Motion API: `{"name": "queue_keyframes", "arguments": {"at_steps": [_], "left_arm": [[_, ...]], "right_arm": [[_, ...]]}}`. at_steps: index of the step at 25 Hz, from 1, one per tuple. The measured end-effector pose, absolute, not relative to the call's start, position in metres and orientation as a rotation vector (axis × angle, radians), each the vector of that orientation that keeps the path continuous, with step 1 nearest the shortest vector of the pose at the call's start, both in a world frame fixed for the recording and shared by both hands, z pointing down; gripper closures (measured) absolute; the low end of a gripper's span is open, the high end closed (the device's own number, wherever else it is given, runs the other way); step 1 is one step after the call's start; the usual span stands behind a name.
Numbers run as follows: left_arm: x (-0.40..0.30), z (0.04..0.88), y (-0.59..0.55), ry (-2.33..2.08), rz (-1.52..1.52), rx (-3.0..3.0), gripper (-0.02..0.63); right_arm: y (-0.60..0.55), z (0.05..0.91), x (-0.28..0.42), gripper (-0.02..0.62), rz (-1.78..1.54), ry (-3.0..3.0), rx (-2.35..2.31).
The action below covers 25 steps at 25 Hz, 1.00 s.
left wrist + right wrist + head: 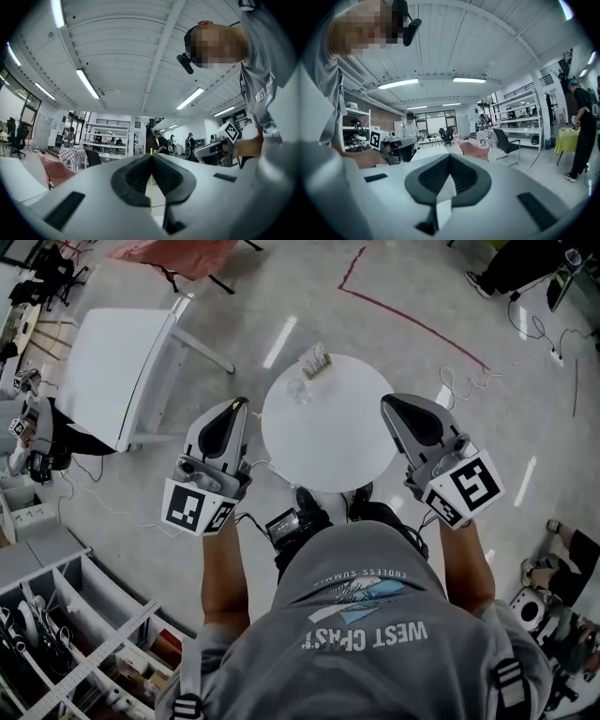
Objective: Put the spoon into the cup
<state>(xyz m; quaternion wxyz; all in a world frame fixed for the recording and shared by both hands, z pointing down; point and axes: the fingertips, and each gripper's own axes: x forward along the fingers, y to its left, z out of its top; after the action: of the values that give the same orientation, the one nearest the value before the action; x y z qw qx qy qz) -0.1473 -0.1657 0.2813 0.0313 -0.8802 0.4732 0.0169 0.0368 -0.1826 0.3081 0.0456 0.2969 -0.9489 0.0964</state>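
Note:
A round white table [328,442] stands below me in the head view. On its far edge are a small clear cup [297,390] and a small pale object [316,360]; I cannot make out a spoon. My left gripper [234,411] hovers at the table's left side and my right gripper [389,402] at its right side, both raised, shut and holding nothing. The left gripper view aims level across the room, jaws [151,157] pressed together, with the right gripper [220,145] in sight. The right gripper view likewise has its jaws [450,157] together and catches the left gripper [391,143].
A white chair [117,371] stands left of the table. Shelving with tools [56,643] fills the lower left. Red tape [412,324] and cables [553,343] cross the floor. A person [562,568] sits at the lower right.

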Motion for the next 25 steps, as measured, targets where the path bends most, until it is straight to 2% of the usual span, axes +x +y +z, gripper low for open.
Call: {"name": "queue_keyframes", "arguments": {"at_steps": [25], "left_arm": [[-0.156, 0.372, -0.220, 1.551, 0.067, -2.881, 0.603]], "right_arm": [[-0.199, 0.350, 0.020, 0.594, 0.414, -2.793, 0.862]]}}
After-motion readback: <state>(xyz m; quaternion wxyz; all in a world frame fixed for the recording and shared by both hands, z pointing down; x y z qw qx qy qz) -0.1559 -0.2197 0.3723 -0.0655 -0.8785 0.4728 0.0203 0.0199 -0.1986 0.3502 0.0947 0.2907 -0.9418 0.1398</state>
